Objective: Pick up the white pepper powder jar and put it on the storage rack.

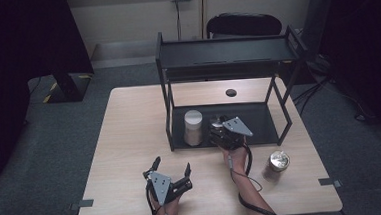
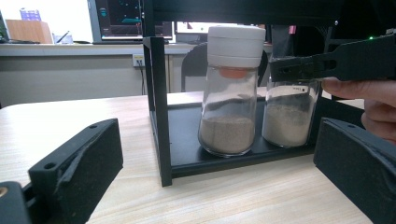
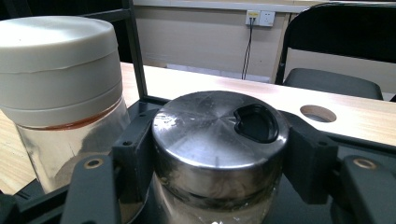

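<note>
A grey carpeted floor and a beige wall with a socket frame a pale wooden tabletop (image 1: 130, 141) in the middle of the high view, and on its far half stands a black two-tier rack (image 1: 225, 55). On the rack's lower shelf (image 2: 187, 140), toward its left, a white-capped jar (image 1: 193, 127) of sandy powder stands upright; just to its right is a steel-lidded jar (image 3: 219, 135), which the right gripper (image 3: 210, 154) has between its fingers (image 3: 310, 158), closed on the neck just under the lid. In the left gripper view this jar (image 2: 289, 116) appears to rest on the shelf, close beside the white-capped one, though whether the two touch cannot be told. The left gripper (image 1: 171, 170) rests near the bottom centre of the high view with its fingers (image 2: 79, 163) spread wide and nothing between them. A third jar with a metal lid (image 1: 276, 165) stands on the tabletop at lower right, outside the rack. The work looks like stocking the rack: one jar is placed, the second is at the shelf but not let go, and the third appears to wait its turn. The held jar's base is cut off in the right gripper view, its contents there are hard to make out, and the rack's top shelf is too dark to read.
</note>
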`<control>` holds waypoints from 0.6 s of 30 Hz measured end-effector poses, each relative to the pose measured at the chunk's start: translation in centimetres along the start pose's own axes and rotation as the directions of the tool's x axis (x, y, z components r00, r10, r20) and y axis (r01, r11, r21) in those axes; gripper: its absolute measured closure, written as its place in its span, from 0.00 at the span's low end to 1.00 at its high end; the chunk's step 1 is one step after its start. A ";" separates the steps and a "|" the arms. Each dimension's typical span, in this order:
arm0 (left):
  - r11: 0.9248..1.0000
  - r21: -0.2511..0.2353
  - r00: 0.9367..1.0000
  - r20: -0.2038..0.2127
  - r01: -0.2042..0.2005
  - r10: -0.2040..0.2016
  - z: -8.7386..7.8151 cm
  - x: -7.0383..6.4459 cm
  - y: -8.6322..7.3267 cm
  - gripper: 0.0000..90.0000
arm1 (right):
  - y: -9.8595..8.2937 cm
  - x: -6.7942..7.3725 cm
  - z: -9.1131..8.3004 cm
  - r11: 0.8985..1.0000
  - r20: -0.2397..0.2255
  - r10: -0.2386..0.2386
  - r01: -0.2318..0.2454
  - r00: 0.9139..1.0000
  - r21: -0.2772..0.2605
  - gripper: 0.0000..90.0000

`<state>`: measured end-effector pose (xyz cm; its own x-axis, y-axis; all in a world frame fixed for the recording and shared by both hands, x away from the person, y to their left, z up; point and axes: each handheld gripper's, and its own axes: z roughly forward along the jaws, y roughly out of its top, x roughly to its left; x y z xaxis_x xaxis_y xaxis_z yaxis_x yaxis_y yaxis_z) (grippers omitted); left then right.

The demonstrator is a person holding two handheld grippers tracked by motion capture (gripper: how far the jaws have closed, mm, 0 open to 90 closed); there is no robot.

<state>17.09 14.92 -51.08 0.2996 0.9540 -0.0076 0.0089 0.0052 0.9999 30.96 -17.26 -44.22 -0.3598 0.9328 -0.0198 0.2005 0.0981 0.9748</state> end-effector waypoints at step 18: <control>1.000 -0.002 1.000 -0.001 0.002 -0.002 0.0 0.0 0.0 0.01 | 0.2 -0.1 0.0 1.000 -0.003 -0.005 0.005 1.000 0.008 0.38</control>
<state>17.06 14.93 -51.12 0.2984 0.9544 -0.0097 0.0073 0.0079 0.9999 30.99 -17.32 -44.04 -0.3637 0.9312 -0.0235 0.2064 0.1052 0.9728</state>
